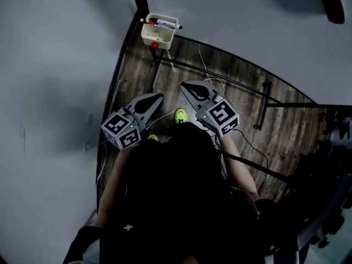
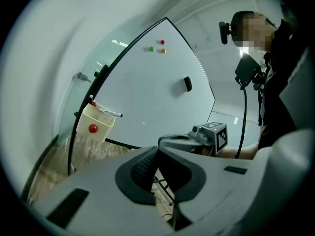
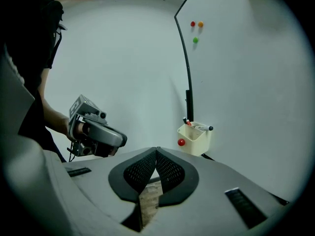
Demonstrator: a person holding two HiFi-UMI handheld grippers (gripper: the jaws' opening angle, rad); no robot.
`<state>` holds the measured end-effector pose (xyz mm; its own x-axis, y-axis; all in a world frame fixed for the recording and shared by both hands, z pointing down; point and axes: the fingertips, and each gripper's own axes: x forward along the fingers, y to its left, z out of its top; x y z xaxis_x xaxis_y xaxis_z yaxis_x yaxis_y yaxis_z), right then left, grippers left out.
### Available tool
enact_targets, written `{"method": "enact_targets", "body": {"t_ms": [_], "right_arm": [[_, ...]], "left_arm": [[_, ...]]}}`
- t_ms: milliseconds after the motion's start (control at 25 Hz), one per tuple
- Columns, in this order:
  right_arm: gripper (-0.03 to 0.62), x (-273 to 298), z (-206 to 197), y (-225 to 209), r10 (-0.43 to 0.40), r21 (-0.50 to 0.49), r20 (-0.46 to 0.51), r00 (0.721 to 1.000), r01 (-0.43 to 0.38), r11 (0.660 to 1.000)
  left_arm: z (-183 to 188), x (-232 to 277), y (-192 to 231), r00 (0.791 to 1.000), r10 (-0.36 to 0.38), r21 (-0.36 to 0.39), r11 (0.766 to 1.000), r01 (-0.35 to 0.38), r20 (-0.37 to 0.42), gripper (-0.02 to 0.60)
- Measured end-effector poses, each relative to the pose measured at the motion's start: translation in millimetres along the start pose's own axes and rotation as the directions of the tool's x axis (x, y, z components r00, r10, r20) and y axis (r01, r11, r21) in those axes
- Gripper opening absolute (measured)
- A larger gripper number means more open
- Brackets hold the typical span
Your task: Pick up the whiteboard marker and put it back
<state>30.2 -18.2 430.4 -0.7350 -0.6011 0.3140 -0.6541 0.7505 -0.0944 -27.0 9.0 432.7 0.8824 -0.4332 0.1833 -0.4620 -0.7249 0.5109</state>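
Note:
A black-capped whiteboard marker (image 1: 166, 23) lies across the top of a cream tray (image 1: 157, 36) fixed at the whiteboard's lower edge. A red-capped pen stands in the same tray. In the left gripper view the marker (image 2: 111, 113) and tray (image 2: 95, 123) are ahead on the left; in the right gripper view the marker (image 3: 203, 128) and tray (image 3: 195, 139) are ahead on the right. My left gripper (image 1: 160, 97) and right gripper (image 1: 184, 85) hover side by side over the floor, well short of the tray. Both are shut with nothing between the jaws (image 2: 157, 149) (image 3: 156, 150).
The whiteboard (image 2: 147, 87) carries red, green and orange magnets (image 2: 157, 46) and a black eraser (image 2: 187, 84). A red magnet (image 1: 154, 45) sits on the tray's front. The board's black stand legs (image 1: 231, 84) and thin cables (image 1: 206, 70) cross the wooden floor.

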Motion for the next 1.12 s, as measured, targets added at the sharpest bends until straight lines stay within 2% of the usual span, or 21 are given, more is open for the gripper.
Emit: {"method": "enact_targets", "body": {"t_ms": [320,520,760,1120], "right_arm": [[0.009,14.2,10.9,-36.0,0.111,-0.041,0.014,0.994,-0.11,0.993],[0.009,15.7,16.7,-56.7,0.152,-0.065,0.021,0.988,-0.151,0.986],[0.021,19.1,24.3,-75.0,0.163,-0.077,0.041,0.986,-0.159,0.984],[0.077,28.3,30.2,-91.6,0.122,-0.087,0.052,0.991,-0.117,0.989]], "left_arm": [[19.3,29.9,20.3,0.995,0.093,0.005,0.996,-0.094,0.044,0.021],[35.4,44.8,24.6,0.986,0.147,0.006,0.989,-0.148,0.085,0.021],[42.6,47.7,27.6,0.977,0.191,0.031,0.98,-0.195,0.096,0.021],[40.9,48.2,33.4,0.975,0.199,0.032,0.979,-0.203,0.099,0.021]]}}
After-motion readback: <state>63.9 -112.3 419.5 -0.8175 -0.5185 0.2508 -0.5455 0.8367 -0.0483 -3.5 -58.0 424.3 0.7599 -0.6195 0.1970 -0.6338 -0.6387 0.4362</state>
